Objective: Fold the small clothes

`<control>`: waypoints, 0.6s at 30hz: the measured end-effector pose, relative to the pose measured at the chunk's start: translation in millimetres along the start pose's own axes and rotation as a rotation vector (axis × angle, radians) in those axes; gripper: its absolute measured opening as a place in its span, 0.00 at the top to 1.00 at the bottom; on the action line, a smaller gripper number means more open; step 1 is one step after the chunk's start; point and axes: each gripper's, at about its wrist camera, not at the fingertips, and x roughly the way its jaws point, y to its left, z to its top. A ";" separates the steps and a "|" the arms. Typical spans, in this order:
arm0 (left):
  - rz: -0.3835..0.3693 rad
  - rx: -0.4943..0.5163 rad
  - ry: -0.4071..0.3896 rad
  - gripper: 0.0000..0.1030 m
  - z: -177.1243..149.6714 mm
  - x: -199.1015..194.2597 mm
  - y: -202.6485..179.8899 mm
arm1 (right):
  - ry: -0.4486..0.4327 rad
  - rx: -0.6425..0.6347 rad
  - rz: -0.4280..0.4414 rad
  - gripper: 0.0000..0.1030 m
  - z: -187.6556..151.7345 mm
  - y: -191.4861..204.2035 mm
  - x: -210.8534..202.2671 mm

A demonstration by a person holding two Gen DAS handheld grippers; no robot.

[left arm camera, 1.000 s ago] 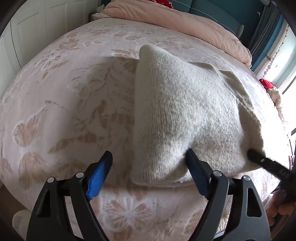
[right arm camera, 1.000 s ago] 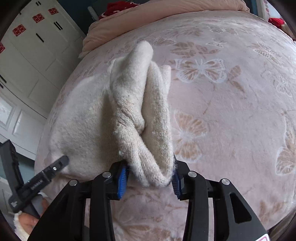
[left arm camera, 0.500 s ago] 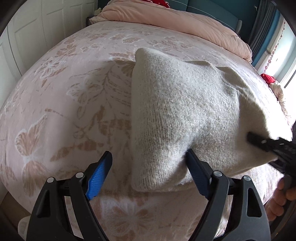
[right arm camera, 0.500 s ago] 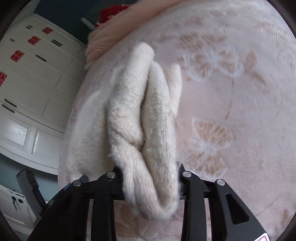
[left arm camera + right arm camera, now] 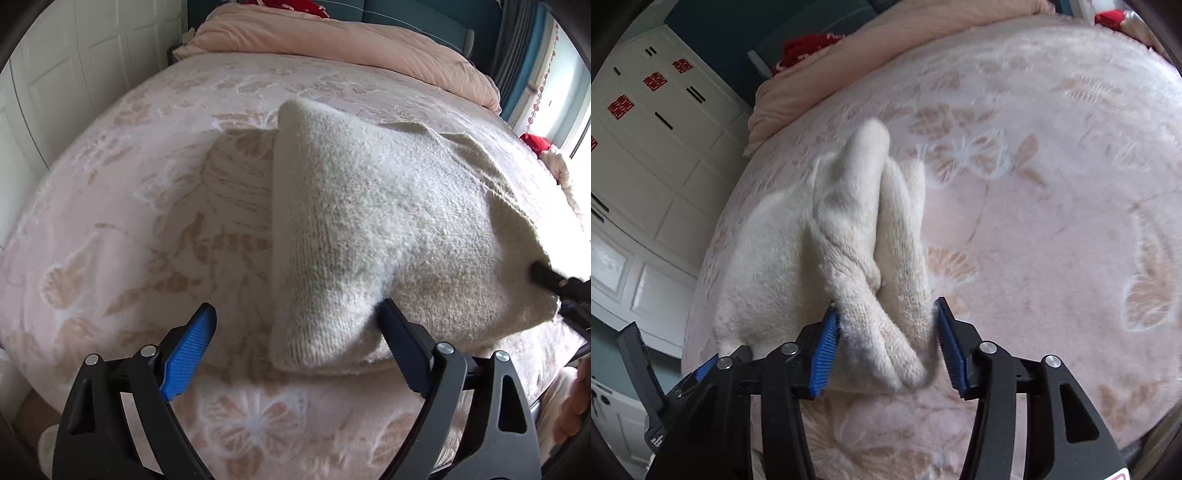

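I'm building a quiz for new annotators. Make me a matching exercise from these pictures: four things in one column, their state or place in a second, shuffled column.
Things:
1. left gripper
2. right gripper
3. cream fuzzy knitted garment
4. plain pink duvet

States or places:
A. bunched at the far end of the bed
B. open, one finger against the knit
C. lying folded on the pink floral blanket
D. closed around a bunched fold of the knit

Pairs: 1-B, 2-D, 3-C, 4-A
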 end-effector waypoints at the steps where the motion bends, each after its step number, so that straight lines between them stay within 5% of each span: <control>1: 0.015 0.009 -0.005 0.17 -0.4 -4.7 -2.4 | -0.032 -0.021 -0.036 0.44 -5.2 1.9 -11.0; 7: 0.058 0.038 -0.019 0.17 -8.9 -23.4 -10.3 | -0.110 -0.152 -0.181 0.36 -25.9 18.0 -45.6; 18: 0.094 0.061 -0.049 0.16 -31.1 -49.8 -26.9 | -0.121 -0.154 -0.208 0.33 -64.4 22.0 -61.3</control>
